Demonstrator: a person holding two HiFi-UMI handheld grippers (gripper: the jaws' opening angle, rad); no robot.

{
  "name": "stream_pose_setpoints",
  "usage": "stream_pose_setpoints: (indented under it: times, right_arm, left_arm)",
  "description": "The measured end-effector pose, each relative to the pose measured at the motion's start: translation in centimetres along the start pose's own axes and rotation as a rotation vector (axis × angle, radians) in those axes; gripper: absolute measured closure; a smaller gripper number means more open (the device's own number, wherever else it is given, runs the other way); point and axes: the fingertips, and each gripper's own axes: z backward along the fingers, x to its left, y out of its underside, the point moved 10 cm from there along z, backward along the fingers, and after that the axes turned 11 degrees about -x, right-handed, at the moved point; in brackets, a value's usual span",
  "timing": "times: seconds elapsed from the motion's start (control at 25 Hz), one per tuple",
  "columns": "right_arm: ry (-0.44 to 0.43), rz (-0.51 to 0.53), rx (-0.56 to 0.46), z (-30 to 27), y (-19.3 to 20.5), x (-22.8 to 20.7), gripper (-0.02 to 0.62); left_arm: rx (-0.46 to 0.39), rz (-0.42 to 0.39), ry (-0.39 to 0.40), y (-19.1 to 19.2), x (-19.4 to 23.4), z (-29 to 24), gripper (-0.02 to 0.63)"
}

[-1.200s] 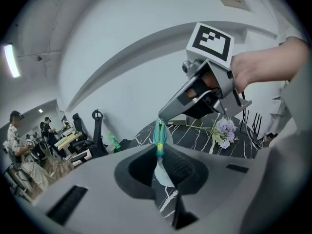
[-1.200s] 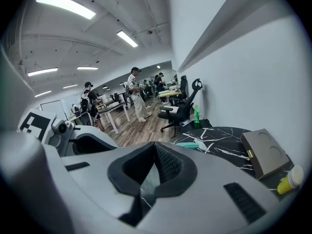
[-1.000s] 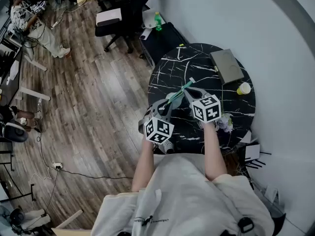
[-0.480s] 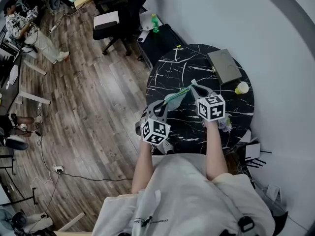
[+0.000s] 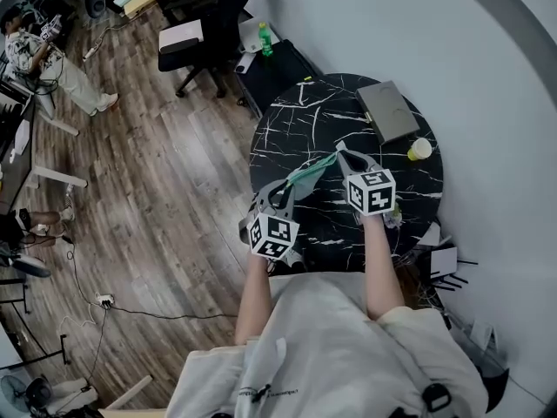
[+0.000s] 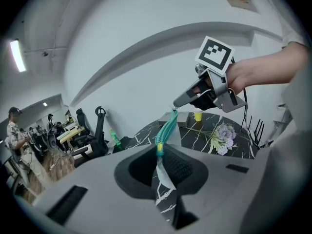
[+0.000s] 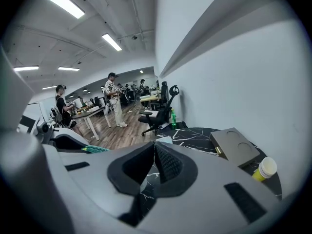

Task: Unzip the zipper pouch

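1. Round black marble tabletop (image 5: 296,129).
2. Grey flat box (image 5: 387,111) lies at its far edge.
3. L gripper (image 5: 285,187): jaws clamped on near end of zipper pouch (image 5: 306,171).
4. R gripper (image 5: 340,152): jaws just eased open a hair, nearly together, pinching the far end by the zip.
5. Zipper pouch: teal, held up over tabletop, stretched betw. both grippers.
6. Purple flowers (image 6: 222,133) lie on tabletop near R hand.
7. Yellow cup (image 5: 419,149) stands near box, not touching.
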Motion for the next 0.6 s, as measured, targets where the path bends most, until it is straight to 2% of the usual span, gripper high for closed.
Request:
stream_pose_setpoints:
  times: [0.36,0.44,0.6]
  right_arm:
    - [-0.056,0.028,0.047,3.1,0.8,-1.4,0.545]
    - [-0.061,0.032,0.048,3.9,0.8,-1.9,0.505]
    - [-0.13,0.016,0.032,5.4,1.1,-1.8,0.514]
  left_arm:
    - [0.014,0.065,-0.027,-1.6,-3.3,-0.7,0.555]
    - [0.015,0.073,-0.033,-2.1,-4.1,-0.9,0.555]
    - [0.026,0.107,-0.052,-2.6,-5.2,-1.2,0.555]
